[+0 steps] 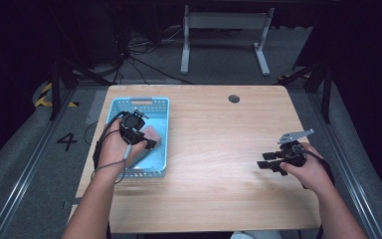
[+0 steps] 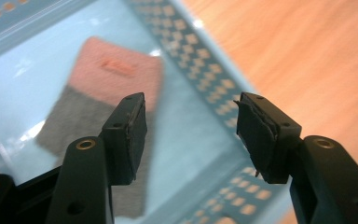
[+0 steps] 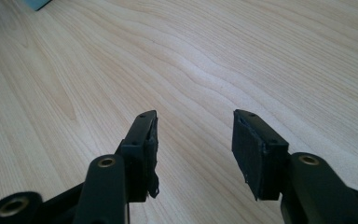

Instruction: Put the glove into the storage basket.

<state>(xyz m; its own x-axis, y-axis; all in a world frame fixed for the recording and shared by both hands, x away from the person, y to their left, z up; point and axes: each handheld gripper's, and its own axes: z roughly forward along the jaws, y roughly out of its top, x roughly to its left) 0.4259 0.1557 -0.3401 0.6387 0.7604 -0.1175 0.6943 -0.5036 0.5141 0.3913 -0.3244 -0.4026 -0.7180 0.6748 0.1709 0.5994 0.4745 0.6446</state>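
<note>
High view, cloth: a flat pink-and-grey rectangular fabric pouch [image 1: 152, 135] is lying on the floor of a light blue perforated plastic basket [image 1: 142, 102], toward its right wall, partly hidden by the left gripper [image 1: 151, 144].
Left gripper view, cloth: the pouch [image 2: 112, 84] is lying below and beyond the jaws, pink half farther off, grey half nearer and passing behind the left-hand jaw; nothing is sitting between the pads.
Left gripper: its jaws are standing wide apart over the basket [image 2: 200, 70], gripping nothing, hovering just above the pouch; whether a pad is touching the fabric cannot be told.
Basket: it is sitting on the left part of the pale wooden table [image 1: 219, 149], its right wall running just beside the pouch.
Right gripper [image 1: 271, 163]: it is resting low over the table's right side, well apart from the basket, jaws pointing left.
Right gripper view: both pads are spread wide above bare wood grain [image 3: 214, 56], holding nothing.
</note>
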